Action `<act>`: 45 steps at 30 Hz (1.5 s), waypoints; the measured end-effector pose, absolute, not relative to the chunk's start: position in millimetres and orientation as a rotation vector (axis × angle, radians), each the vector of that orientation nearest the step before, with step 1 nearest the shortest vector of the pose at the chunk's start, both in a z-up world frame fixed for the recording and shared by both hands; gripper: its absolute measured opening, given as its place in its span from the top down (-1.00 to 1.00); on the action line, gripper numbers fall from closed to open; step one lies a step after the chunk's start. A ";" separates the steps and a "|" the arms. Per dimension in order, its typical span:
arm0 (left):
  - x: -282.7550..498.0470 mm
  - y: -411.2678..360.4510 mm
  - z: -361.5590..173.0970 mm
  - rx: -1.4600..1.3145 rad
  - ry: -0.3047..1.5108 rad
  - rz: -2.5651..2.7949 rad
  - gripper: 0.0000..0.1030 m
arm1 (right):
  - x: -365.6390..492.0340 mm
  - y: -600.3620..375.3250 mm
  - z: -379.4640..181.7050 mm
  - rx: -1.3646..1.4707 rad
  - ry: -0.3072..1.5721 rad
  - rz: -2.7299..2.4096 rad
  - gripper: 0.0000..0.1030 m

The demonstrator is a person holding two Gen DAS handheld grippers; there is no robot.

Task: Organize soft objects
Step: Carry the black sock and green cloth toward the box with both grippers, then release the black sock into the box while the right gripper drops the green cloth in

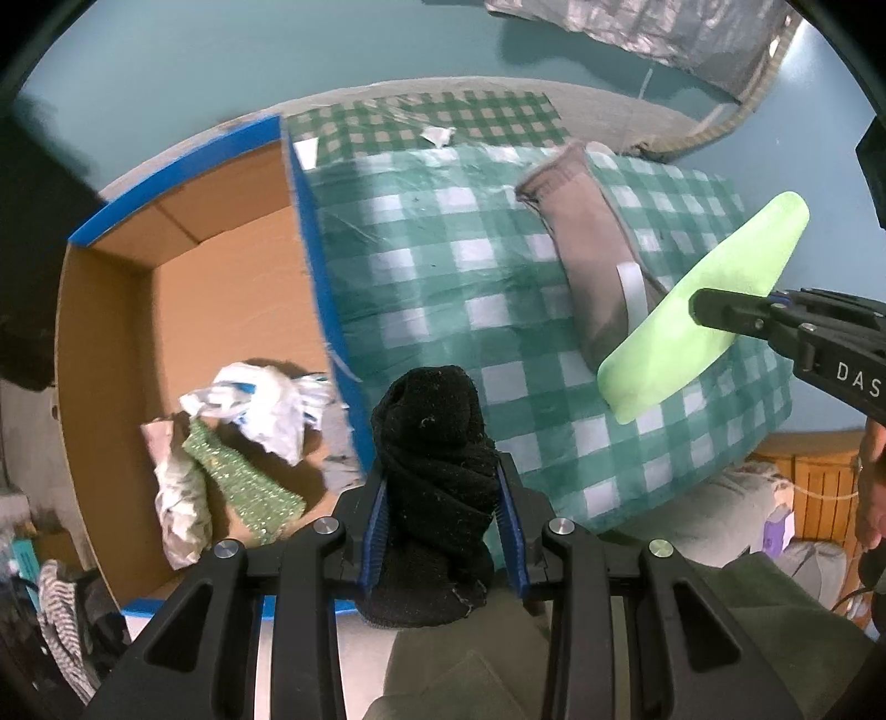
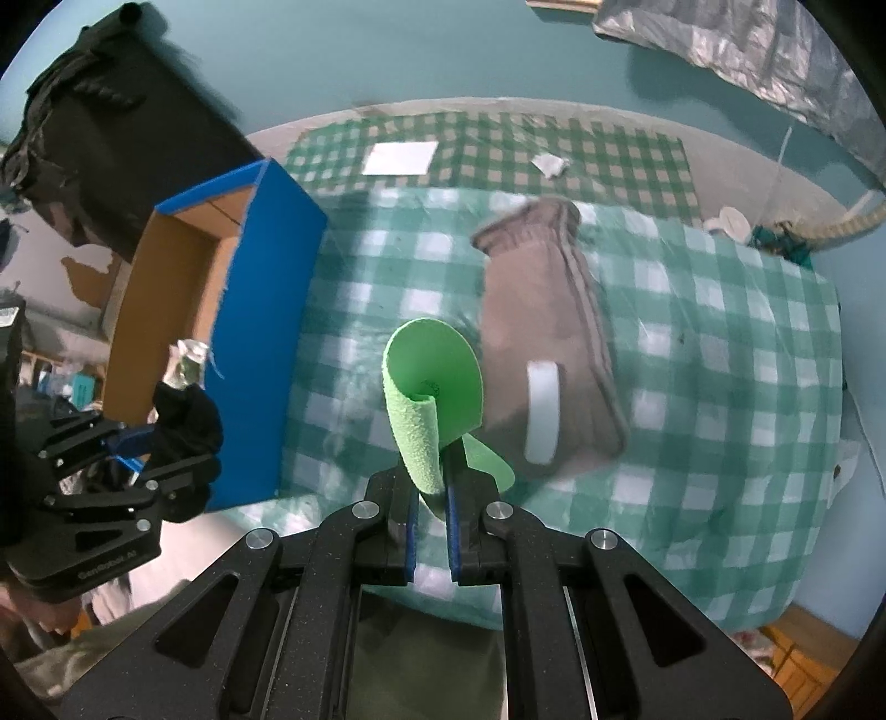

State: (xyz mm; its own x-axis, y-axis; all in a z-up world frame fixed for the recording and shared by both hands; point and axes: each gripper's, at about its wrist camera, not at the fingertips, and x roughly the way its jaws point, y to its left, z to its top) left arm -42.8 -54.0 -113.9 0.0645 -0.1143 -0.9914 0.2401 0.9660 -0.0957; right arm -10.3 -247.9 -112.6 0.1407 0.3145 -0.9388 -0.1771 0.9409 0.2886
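My left gripper (image 1: 440, 487) is shut on a black sock (image 1: 434, 443), held above the near edge of a blue cardboard box (image 1: 310, 221); it also shows in the right wrist view (image 2: 149, 437). My right gripper (image 2: 429, 476) is shut on a light green foam sheet (image 2: 429, 376), curled, held above the green checked pad (image 2: 692, 332); the sheet also shows in the left wrist view (image 1: 703, 310). A brown knitted glove with a white strip (image 2: 548, 343) lies on the pad.
Inside the box lie a white crumpled bag (image 1: 266, 404), a green glittery cloth (image 1: 243, 487) and a pale rag (image 1: 180, 515). A checked cloth with paper scraps (image 2: 398, 158) lies beyond the pad. A silver sheet (image 2: 747, 39) lies at the far right.
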 end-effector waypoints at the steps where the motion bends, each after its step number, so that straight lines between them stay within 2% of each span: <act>1: -42.7 -50.3 -112.0 0.095 1.480 -0.260 0.31 | -8.7 -245.1 -111.0 0.114 1.381 0.362 0.85; 27: -41.4 53.5 -97.0 -0.067 1.448 -0.026 0.32 | 21.5 -154.0 -55.0 0.053 1.271 0.532 0.85; 45: -38.5 94.1 -97.8 -0.109 1.441 0.050 0.31 | 39.6 -71.5 -29.8 -0.047 1.208 0.691 0.85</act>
